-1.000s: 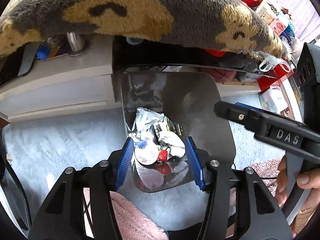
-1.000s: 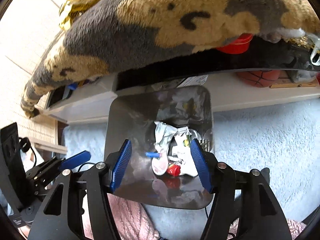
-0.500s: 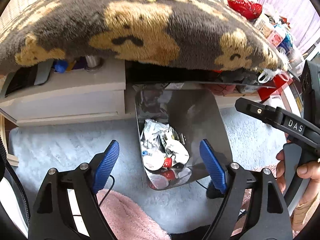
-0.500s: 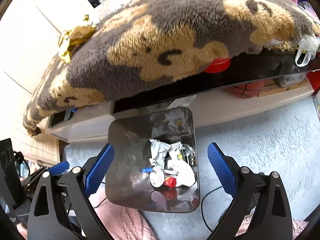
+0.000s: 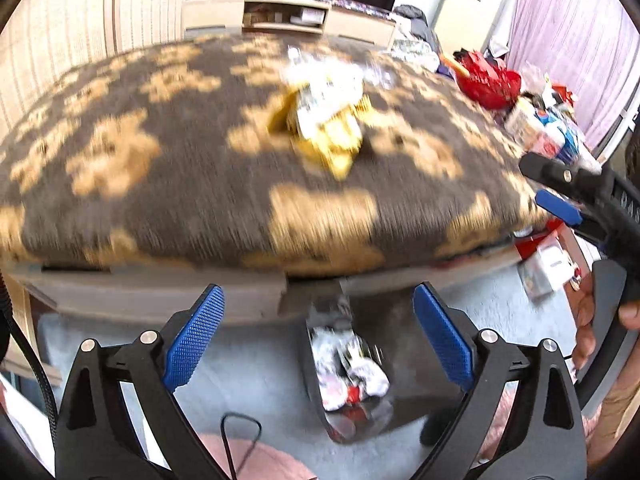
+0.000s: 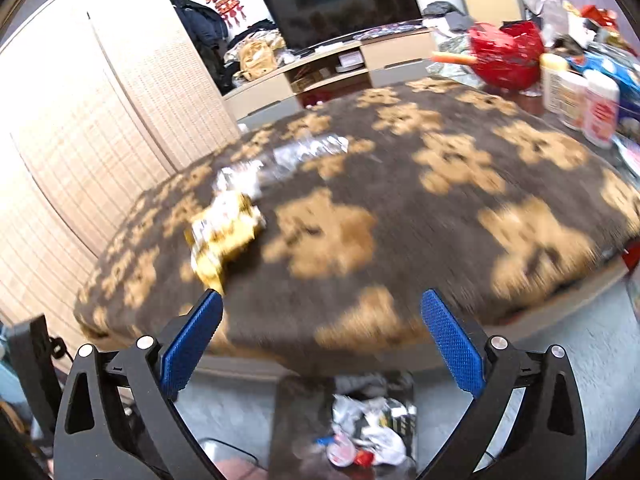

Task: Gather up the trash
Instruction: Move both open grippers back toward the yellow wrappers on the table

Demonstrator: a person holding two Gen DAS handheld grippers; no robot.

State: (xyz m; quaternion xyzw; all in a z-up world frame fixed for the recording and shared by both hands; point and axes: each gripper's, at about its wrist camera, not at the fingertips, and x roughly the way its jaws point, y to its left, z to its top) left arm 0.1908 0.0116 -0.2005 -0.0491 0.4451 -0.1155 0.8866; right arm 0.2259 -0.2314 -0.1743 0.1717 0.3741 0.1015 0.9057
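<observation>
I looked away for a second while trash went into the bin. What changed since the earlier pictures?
Both views rose from the bin to the blanket top. The left gripper and right gripper are opening, with nothing between them. The trash in the bin and the yellow wrapper on the blanket stayed put.

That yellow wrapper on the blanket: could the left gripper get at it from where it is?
Probably yes. The yellow wrapper lies alone on top of the blanket, nothing covering it, and the left gripper has its jaws opening, with nothing between them. It still must travel forward.
</observation>
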